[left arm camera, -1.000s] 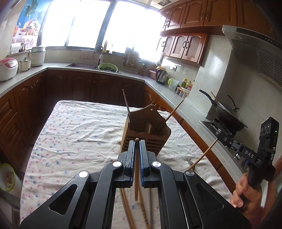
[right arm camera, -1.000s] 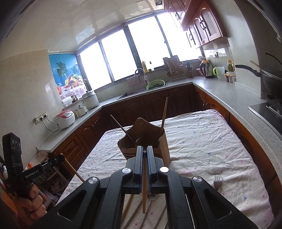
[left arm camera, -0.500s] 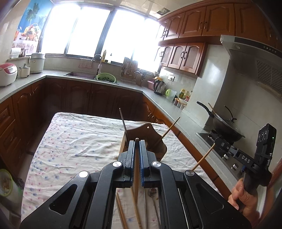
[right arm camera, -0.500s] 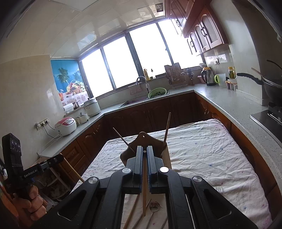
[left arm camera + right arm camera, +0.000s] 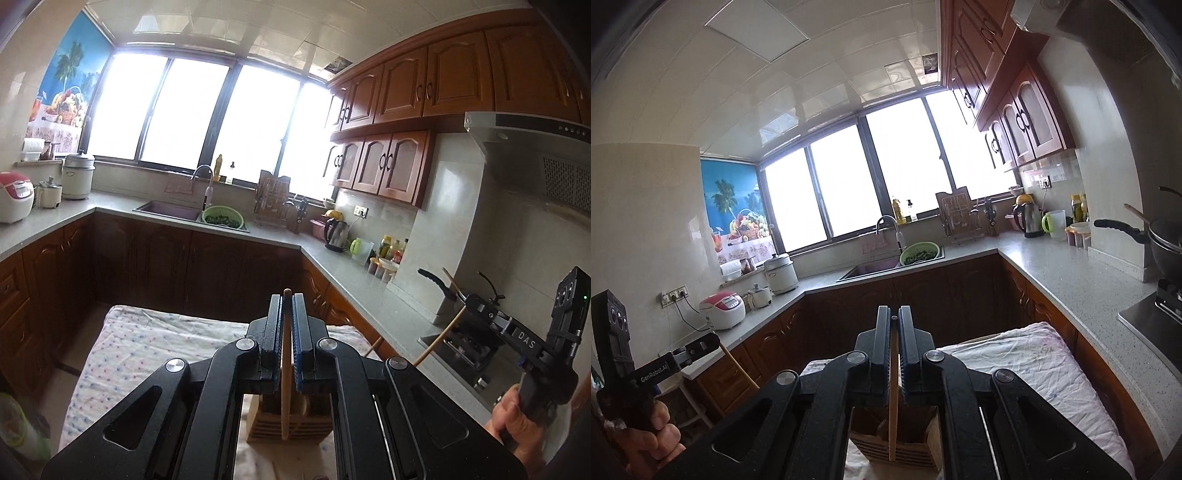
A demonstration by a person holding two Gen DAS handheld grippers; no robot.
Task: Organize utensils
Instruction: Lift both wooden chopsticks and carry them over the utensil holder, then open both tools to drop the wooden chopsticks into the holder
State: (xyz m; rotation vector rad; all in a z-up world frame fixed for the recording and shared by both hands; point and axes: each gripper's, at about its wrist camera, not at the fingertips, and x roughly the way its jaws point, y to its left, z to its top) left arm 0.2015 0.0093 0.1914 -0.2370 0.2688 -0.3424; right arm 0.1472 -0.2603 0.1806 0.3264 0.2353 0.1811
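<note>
My left gripper (image 5: pixel 285 300) is shut on a wooden chopstick (image 5: pixel 284 391) that hangs down over the wooden utensil holder (image 5: pixel 288 424) on the table. My right gripper (image 5: pixel 894 317) is shut on another wooden chopstick (image 5: pixel 893 413), held upright above the same holder (image 5: pixel 897 443). The right gripper also shows at the right of the left wrist view (image 5: pixel 480 314), with its chopstick (image 5: pixel 439 341) slanting down. The left gripper shows at the left of the right wrist view (image 5: pixel 701 347). The holder is mostly hidden by the gripper bodies.
The table carries a white dotted cloth (image 5: pixel 147 343), also seen in the right wrist view (image 5: pixel 1034 354). Grey counters run around the room with a sink (image 5: pixel 170 210), a green colander (image 5: pixel 222 218), a kettle (image 5: pixel 336 232), a rice cooker (image 5: pixel 13 195) and a wok (image 5: pixel 1163 243) on the stove.
Both grippers have risen and tilted up with their chopsticks. The holder has dropped from the middle of each view to the bottom, and the loose utensils on the cloth have left the views.
</note>
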